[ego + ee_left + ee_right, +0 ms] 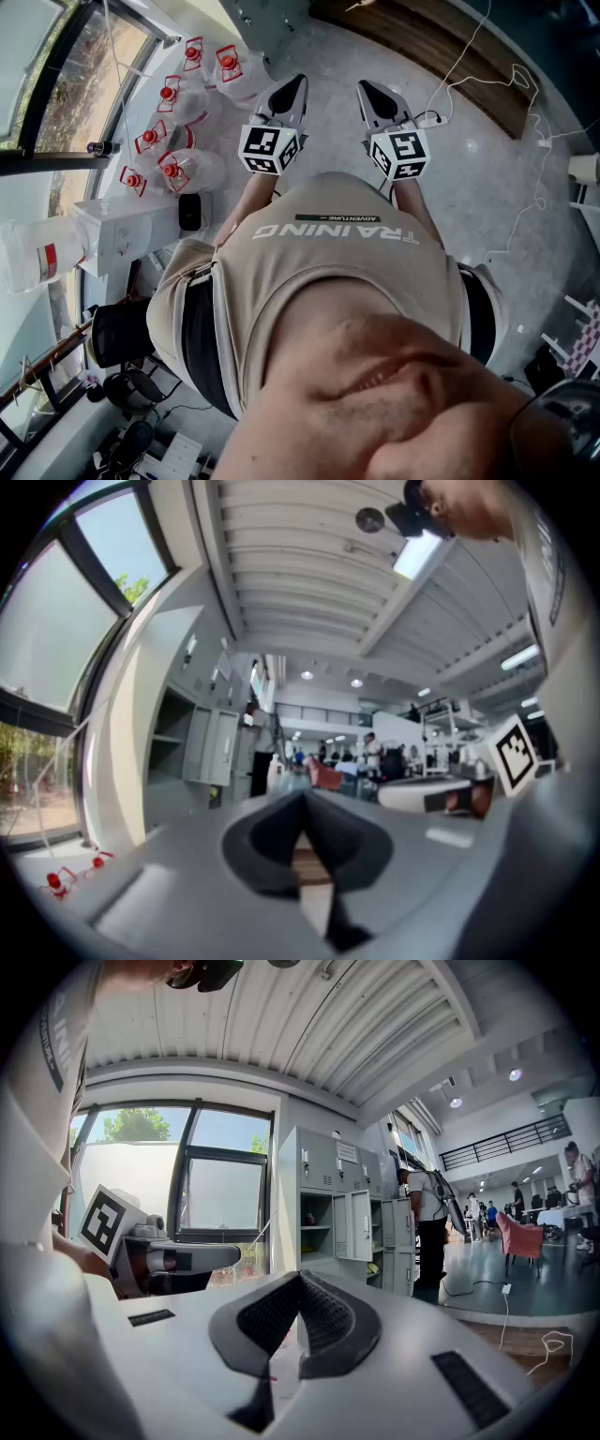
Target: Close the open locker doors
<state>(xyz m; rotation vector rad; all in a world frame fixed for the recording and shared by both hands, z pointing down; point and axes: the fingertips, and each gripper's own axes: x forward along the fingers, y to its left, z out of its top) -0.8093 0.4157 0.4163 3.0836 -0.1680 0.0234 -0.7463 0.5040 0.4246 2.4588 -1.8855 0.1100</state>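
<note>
My left gripper (296, 84) and right gripper (366, 90) are both pressed together, empty, side by side above the grey floor (469, 178). Water jugs (192, 171) cluster by the window (221, 1194). Farther off, the lockers (328, 1213) stand with an open door (360, 1225).

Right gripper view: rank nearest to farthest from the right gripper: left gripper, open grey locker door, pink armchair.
1. Left gripper, close at left.
2. Open grey metal locker door, centre.
3. Pink armchair, far right.

Two grey hand-held grippers (292, 89) (370, 94), six clear red-capped plastic jugs (199, 171).
Each gripper carries one black-and-white marker cube (270, 148): two cubes.
</note>
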